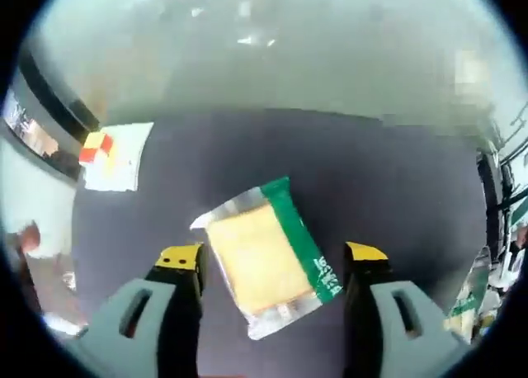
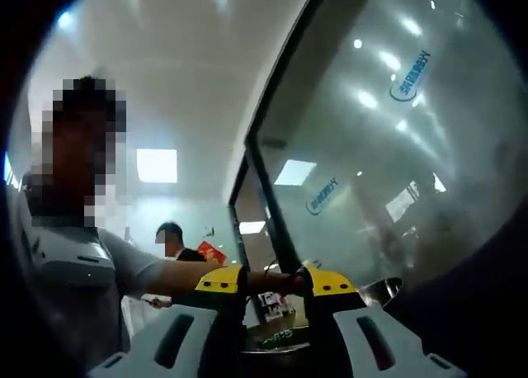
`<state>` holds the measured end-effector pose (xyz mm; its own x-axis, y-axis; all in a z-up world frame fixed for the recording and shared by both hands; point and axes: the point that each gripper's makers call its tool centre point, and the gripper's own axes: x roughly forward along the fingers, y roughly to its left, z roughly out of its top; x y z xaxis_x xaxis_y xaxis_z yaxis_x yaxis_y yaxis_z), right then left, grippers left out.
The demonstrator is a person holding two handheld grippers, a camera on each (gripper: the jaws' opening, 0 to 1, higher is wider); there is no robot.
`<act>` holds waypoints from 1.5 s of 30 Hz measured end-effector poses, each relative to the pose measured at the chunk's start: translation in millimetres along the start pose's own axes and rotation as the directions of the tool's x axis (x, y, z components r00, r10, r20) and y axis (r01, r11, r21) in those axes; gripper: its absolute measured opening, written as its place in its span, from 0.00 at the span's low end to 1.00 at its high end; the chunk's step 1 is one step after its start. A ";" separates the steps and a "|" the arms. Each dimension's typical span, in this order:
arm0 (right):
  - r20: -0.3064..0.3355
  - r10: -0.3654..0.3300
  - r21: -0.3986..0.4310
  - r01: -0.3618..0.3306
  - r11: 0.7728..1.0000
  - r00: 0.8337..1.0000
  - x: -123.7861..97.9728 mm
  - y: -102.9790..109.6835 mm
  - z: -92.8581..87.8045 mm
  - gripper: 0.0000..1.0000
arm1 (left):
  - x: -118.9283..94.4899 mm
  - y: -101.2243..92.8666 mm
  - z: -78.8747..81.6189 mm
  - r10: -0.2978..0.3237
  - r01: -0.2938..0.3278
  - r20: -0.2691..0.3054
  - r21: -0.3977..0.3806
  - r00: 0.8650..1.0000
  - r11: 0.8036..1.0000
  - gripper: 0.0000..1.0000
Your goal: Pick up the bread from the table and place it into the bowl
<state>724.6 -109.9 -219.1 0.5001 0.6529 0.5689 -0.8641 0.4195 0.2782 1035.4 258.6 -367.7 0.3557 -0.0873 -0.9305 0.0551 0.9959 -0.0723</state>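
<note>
A slice of bread [image 1: 262, 262] in a clear packet with a green strip lies flat on the dark table [image 1: 388, 180]. My left gripper [image 1: 273, 254] hovers over it, open, with one yellow-tipped jaw on each side of the packet and not touching it. The right gripper view points up toward the ceiling. My right gripper [image 2: 275, 281] has its jaws drawn close on the rim of a shiny metal bowl [image 2: 384, 291], which shows between and to the right of the jaws.
A white sheet with red and yellow patches [image 1: 115, 153] lies at the table's far left. A glass partition [image 2: 388, 147] fills the right of the right gripper view. A person in a grey shirt [image 2: 78, 262] stands close on the left, and another person [image 2: 172, 239] stands further back.
</note>
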 end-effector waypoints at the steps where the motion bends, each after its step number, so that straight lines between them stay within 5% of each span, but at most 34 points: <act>1: 0.003 0.000 0.004 0.000 1.000 1.000 -0.4 -0.4 0.9 0.25 | 3.9 -2.6 1.9 -0.008 0.009 0.015 -0.032 1.000 0.999 0.65; 4: 0.029 -0.009 0.019 0.009 1.000 1.000 -3.0 -3.1 6.5 0.25 | 14.0 -1.0 -5.0 0.019 -0.020 -0.003 -0.062 1.000 0.998 0.70; 8: 0.067 -0.046 0.044 0.043 0.998 0.997 -7.3 -13.3 15.2 0.25 | 31.6 2.3 -45.4 0.074 -0.075 -0.153 -0.001 0.985 0.997 0.75; 12: 0.098 -0.082 0.067 0.075 0.995 0.992 -13.3 -23.4 23.6 0.25 | 41.4 -7.8 -39.8 0.048 -0.053 -0.104 -0.050 0.993 0.997 0.71; 17: 0.118 -0.116 0.059 0.110 0.992 0.986 -17.7 -31.4 30.4 0.25 | 50.0 7.0 -39.8 0.127 -0.133 -0.162 -0.026 0.979 0.991 0.59; 19: 0.116 -0.129 0.053 0.124 0.991 0.985 -18.4 -34.2 30.6 0.25 | 48.9 4.7 -41.3 0.112 -0.120 -0.158 -0.036 0.981 0.992 0.58; 24: 0.101 -0.152 0.035 0.149 0.988 0.983 -19.1 -38.8 27.4 0.25 | 45.6 8.0 -42.8 0.085 -0.080 -0.156 0.036 0.984 0.996 0.53; 27: 0.094 -0.174 0.028 0.172 0.985 0.980 -20.8 -44.5 25.8 0.25 | 41.2 6.9 -48.6 0.071 -0.045 -0.153 0.164 0.986 0.985 0.51; 31: 0.086 -0.209 0.044 0.206 0.978 0.974 -22.9 -53.4 22.4 0.25 | 31.6 3.3 -64.9 0.071 -0.006 -0.165 0.363 0.984 0.932 0.50; 35: 0.084 -0.235 0.050 0.232 0.972 0.968 -25.1 -58.9 21.0 0.25 | 22.2 14.4 -77.6 0.082 0.007 -0.165 0.475 0.983 0.880 0.49; 37: 0.081 -0.253 0.047 0.250 0.967 0.964 -26.7 -62.3 19.7 0.25 | 14.6 29.6 -83.8 0.109 -0.013 -0.161 0.505 0.981 0.863 0.48; 40: 0.072 -0.262 0.039 0.260 0.965 0.962 -27.8 -63.6 17.5 0.24 | 3.6 44.3 -95.2 0.116 0.005 -0.163 0.597 0.980 0.802 0.48; 45: 0.057 -0.279 0.030 0.278 0.960 0.959 -28.8 -67.3 13.5 0.24 | -23.1 55.3 -100.9 0.086 0.019 -0.130 0.646 0.988 0.763 0.46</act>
<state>767.5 -165.4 -243.7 0.7172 0.4728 0.5120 -0.6926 0.5652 0.4482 936.1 318.2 -386.4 0.2345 0.0027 -0.9721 0.6519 0.7414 0.1593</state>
